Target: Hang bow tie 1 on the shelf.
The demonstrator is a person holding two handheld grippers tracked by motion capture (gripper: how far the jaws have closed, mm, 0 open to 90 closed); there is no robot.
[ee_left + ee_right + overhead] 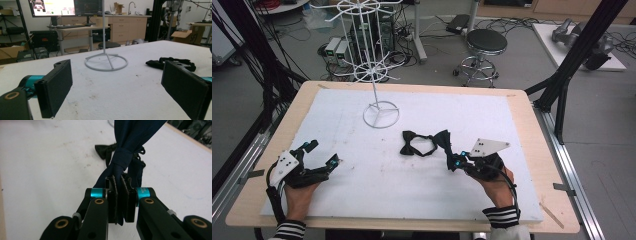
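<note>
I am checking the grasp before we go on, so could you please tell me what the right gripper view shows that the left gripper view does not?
The right gripper view shows the right gripper with its jaws shut on one wing of the dark bow tie, close to its knot. The left gripper view shows the left gripper with its jaws wide apart and nothing between them, and the white wire stand beyond. Both show the white table top and another black bow tie.
</note>
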